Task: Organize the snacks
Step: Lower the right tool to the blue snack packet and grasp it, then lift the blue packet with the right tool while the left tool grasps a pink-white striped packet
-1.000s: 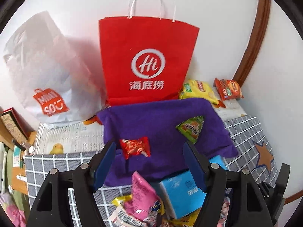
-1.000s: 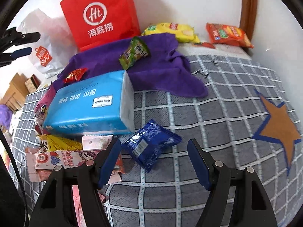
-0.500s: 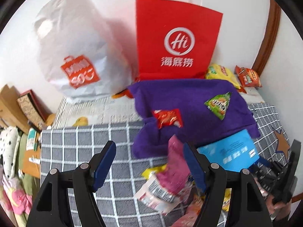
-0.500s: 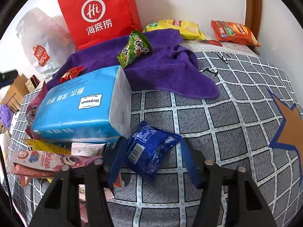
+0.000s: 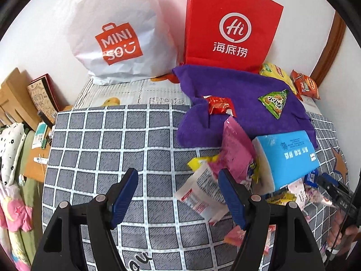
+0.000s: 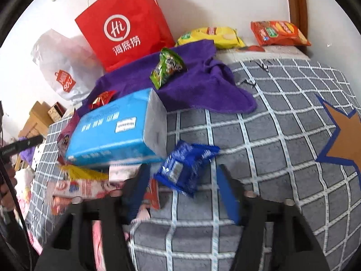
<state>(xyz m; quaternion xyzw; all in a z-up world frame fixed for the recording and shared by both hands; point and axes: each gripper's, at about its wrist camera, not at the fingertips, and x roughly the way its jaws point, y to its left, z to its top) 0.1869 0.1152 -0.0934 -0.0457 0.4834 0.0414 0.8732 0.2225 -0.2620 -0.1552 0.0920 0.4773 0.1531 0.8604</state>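
Note:
Snacks lie heaped on a grey checked bed cover [image 5: 108, 149]. My left gripper [image 5: 178, 192] is open above bare cover, nothing between its fingers; a white packet [image 5: 200, 192] lies just inside its right finger, with a pink packet [image 5: 237, 149] and a blue tissue pack [image 5: 286, 155] beyond. My right gripper [image 6: 183, 187] hangs over a blue snack packet [image 6: 187, 167]. Its jaws are opening, and the packet lies between the fingertips with a gap on each side. A green packet [image 6: 168, 67] and a red candy [image 5: 218, 105] rest on a purple towel [image 6: 203, 85].
A red paper bag [image 5: 230, 27] and a white plastic bag [image 5: 117, 36] stand against the back wall. Yellow [image 6: 212, 36] and orange [image 6: 279, 32] chip bags lie at the far right corner. Boxes and clothes sit past the bed's left edge [image 5: 27, 135].
The left gripper swung left and down, from over the purple towel to the bare cover beside the snack pile. The right gripper's fingers narrowed around the blue packet, then widened again.

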